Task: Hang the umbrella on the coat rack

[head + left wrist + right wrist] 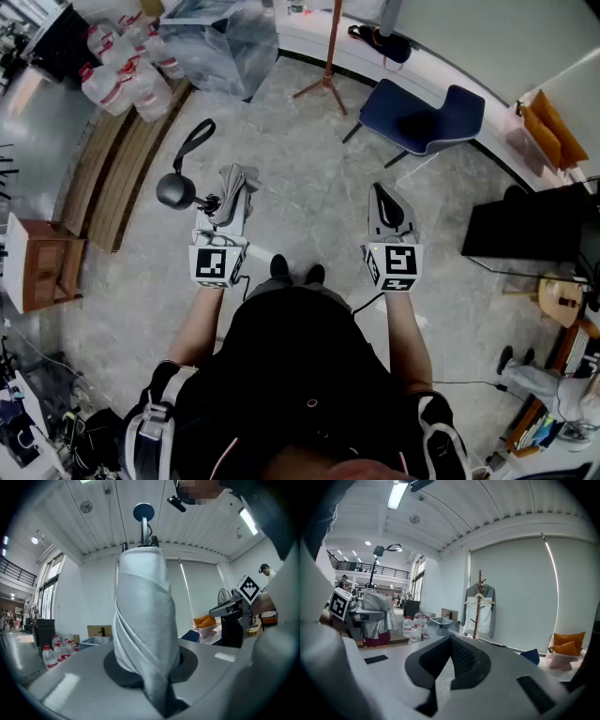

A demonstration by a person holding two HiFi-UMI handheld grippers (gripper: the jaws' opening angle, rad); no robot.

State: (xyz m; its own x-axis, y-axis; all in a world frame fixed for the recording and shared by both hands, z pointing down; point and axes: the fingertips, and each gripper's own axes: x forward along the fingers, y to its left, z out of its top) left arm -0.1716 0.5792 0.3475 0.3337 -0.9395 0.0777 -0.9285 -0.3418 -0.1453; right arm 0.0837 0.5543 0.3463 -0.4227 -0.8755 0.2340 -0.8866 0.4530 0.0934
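Head view, left gripper (pixel 228 208): clamped on the folded umbrella (pixel 240 185), cloth bunched at the jaws.
Head view, knob (pixel 175 190): sticks out at 10 o'clock from the jaws, with the strap (pixel 195 141) looping beyond it.
Head view, right gripper (pixel 382 199): holds nothing, well apart from the umbrella.
Head view, rack (pixel 332 47): at 12 o'clock across bare floor, its feet spread at the base.
Head view, edges: chair (pixel 422 112) at 1 o'clock, bottles (pixel 122 80) at 11 o'clock; the lane between them looks open.
Left gripper view, umbrella: soft grey folds fill the jaws, with the knob high at 12 o'clock.
Left gripper view, handling: probably light; the cloth is soft and may slip or twist, while the knob end is stiff. The strap looks the best part to hook over a peg.
Right gripper view, jaws: pressed together, nothing between them.
Right gripper view, rack: at 12 o'clock, a coat (pixel 479 609) already hung on it; its upper pegs look free, though they are too small to be sure.
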